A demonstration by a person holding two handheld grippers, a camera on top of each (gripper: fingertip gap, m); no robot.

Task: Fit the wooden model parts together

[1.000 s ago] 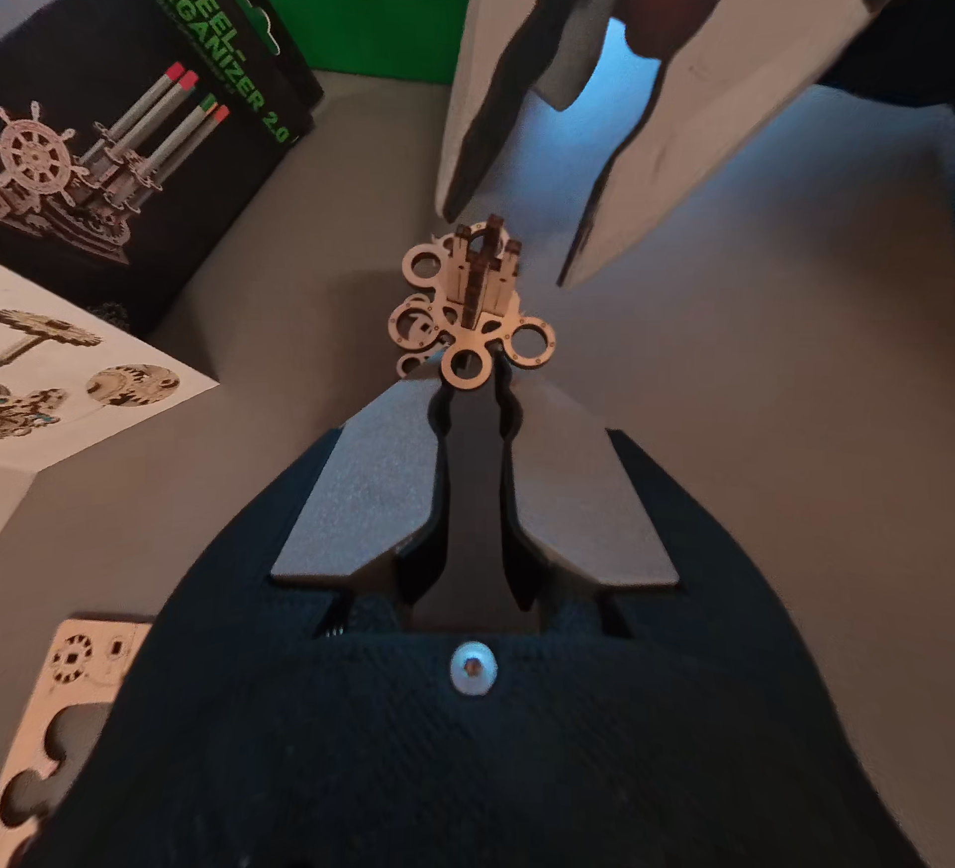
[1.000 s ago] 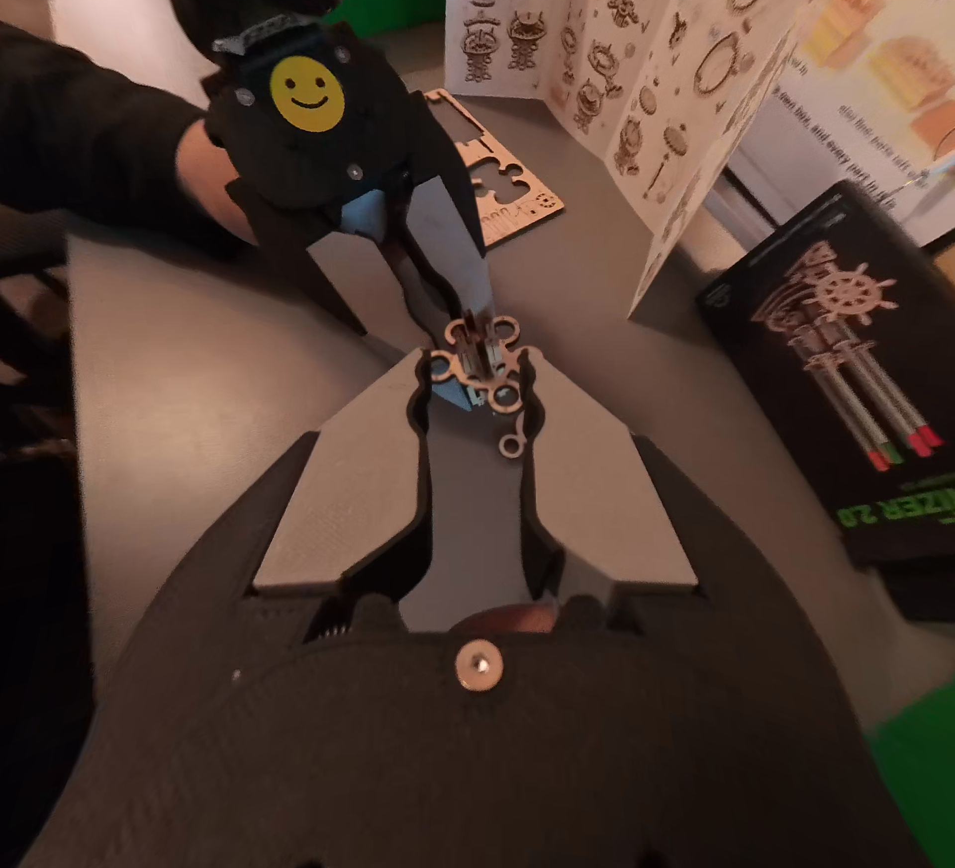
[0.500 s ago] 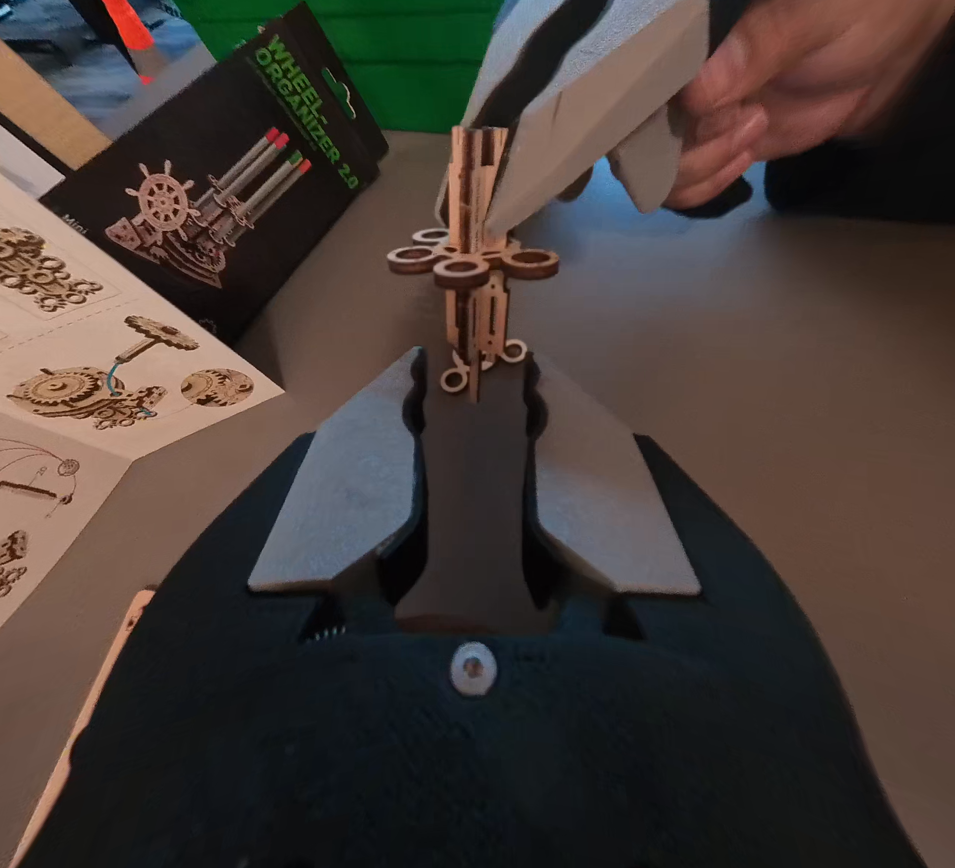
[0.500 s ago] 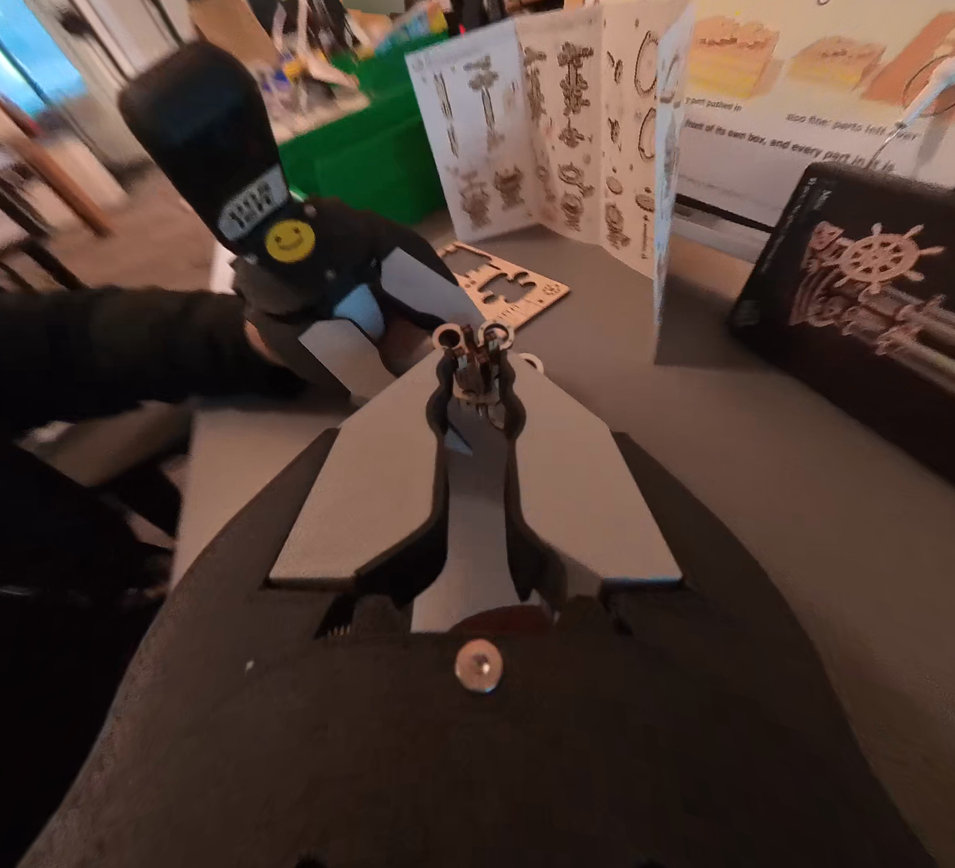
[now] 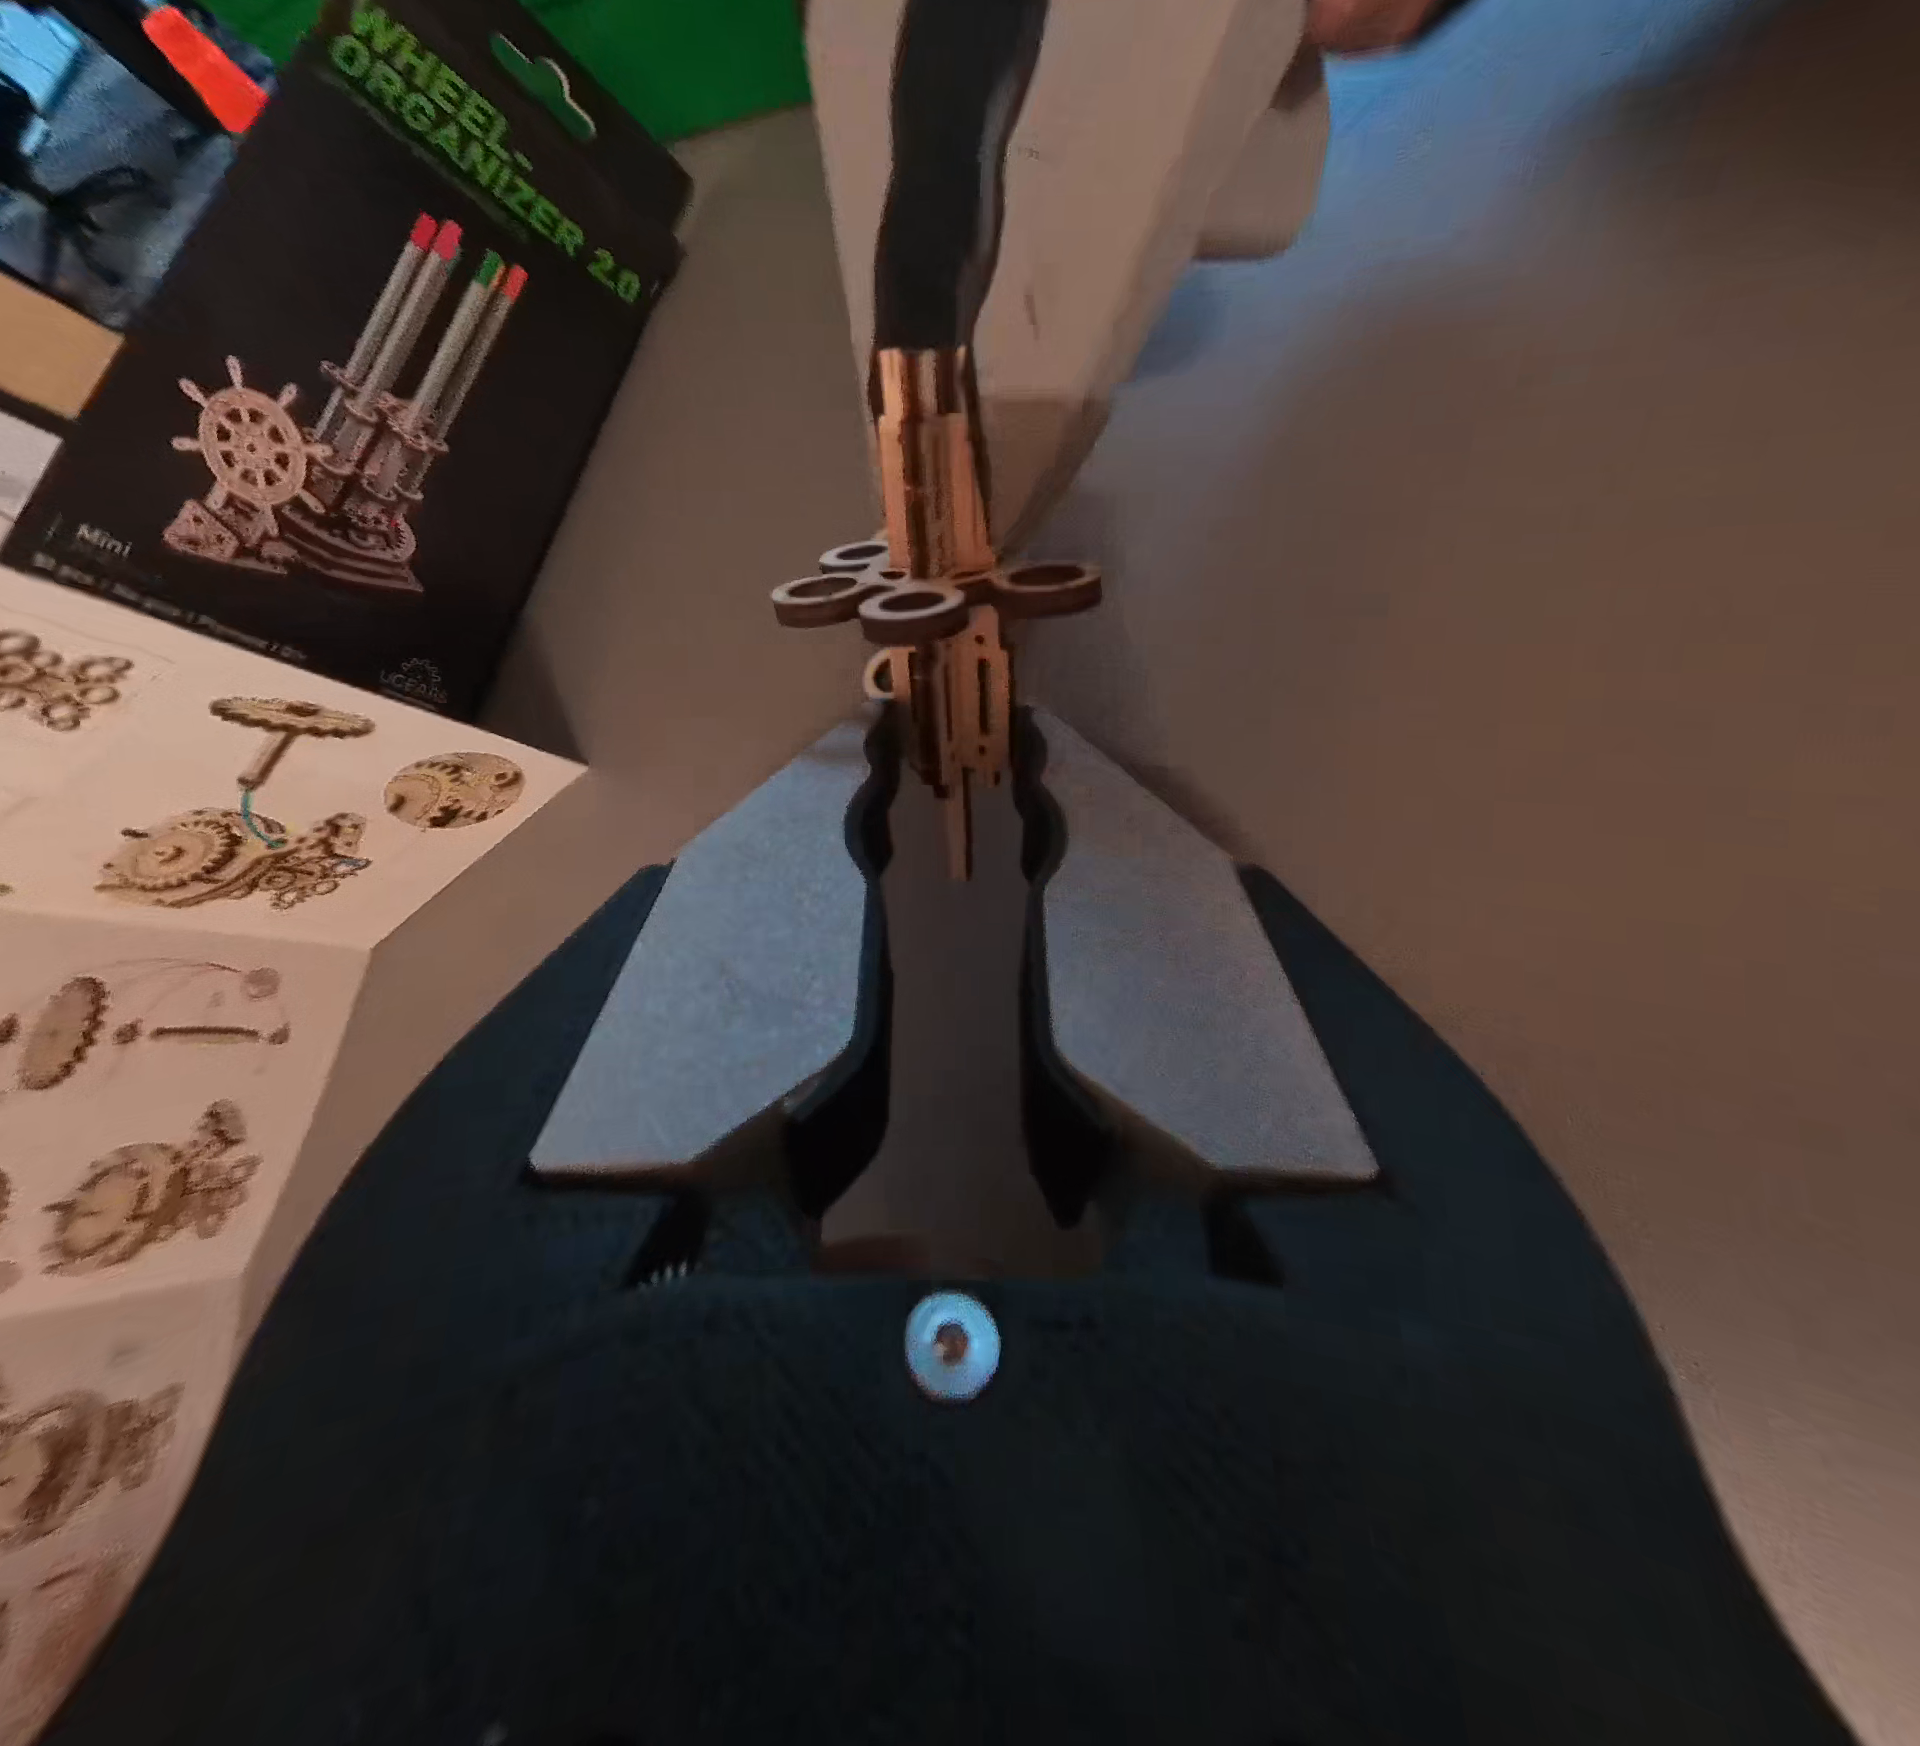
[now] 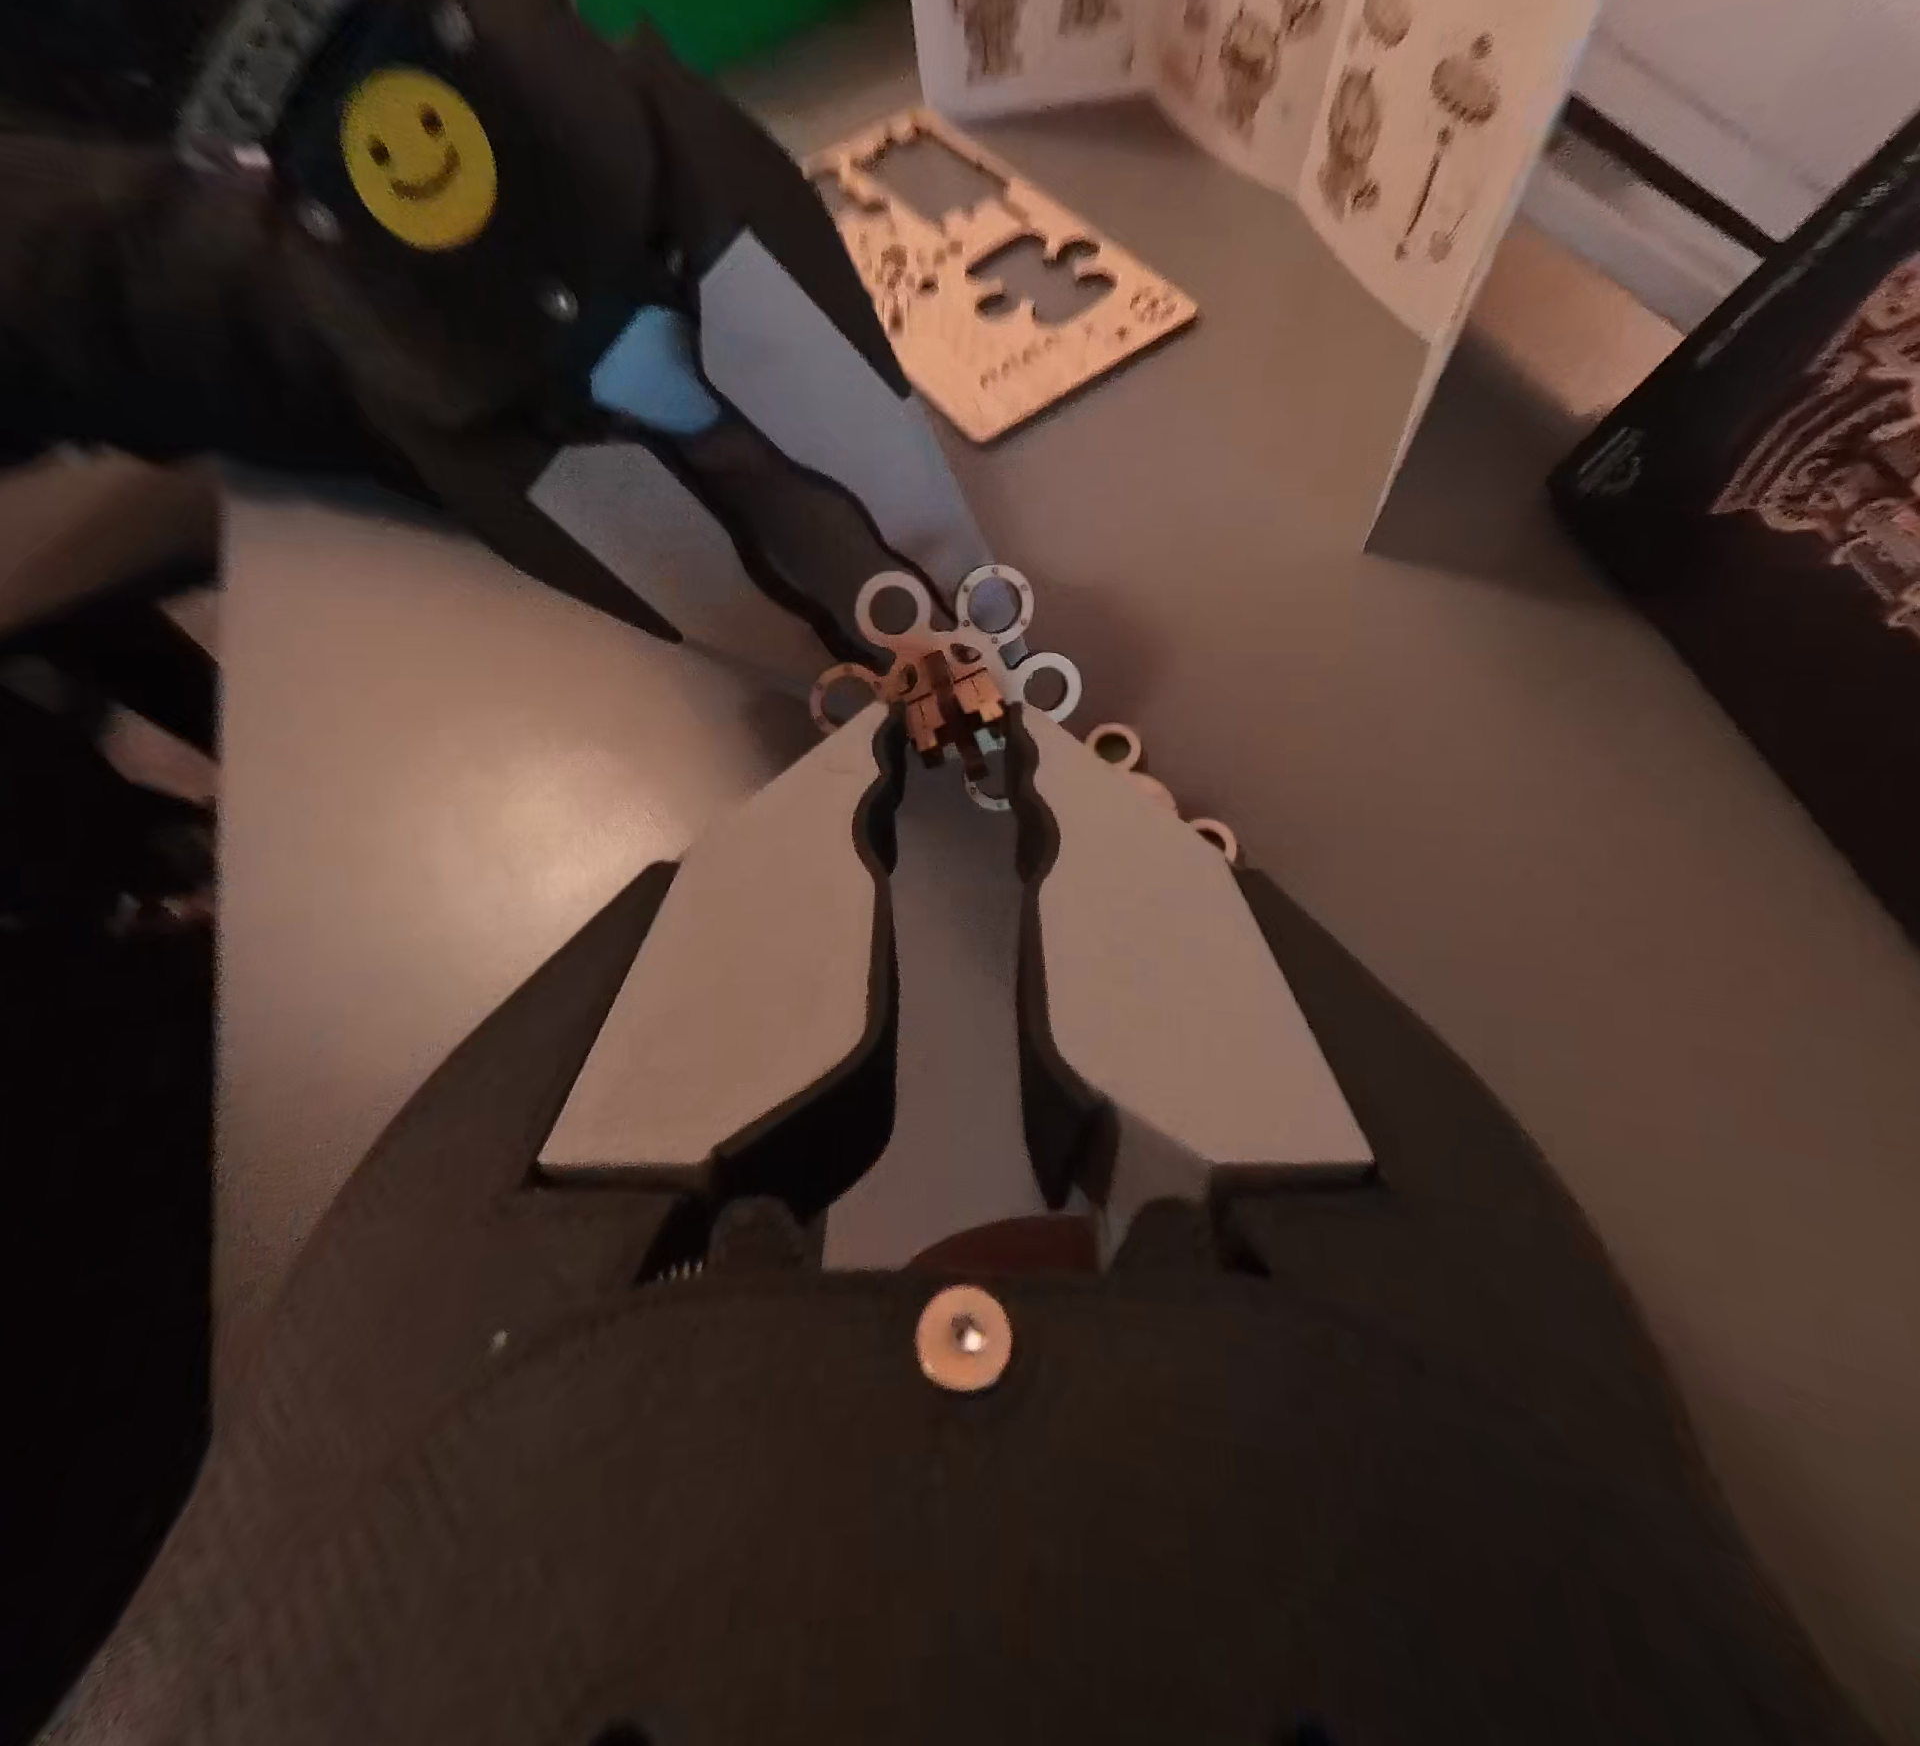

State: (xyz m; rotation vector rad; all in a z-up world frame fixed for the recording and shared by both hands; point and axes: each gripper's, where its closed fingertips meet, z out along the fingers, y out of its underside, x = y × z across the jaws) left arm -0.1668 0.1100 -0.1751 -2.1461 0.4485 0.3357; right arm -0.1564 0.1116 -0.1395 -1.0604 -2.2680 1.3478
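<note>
Two grippers are sharing one wooden model (image 5: 940,626). From the left wrist, the left gripper (image 5: 951,740) is clasping its lower end, the right gripper (image 5: 928,366) its top; the long axis is standing upright. From the right wrist, the model (image 6: 951,694) is pointing end-on, above the bench (image 6: 468,761), beside a punched wooden sheet (image 6: 997,283).

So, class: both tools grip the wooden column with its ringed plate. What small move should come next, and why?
Probably ease the ringed plate further along the wooden column: it sits mid-column, while the left tool and right tool pinch opposite ends.
</note>
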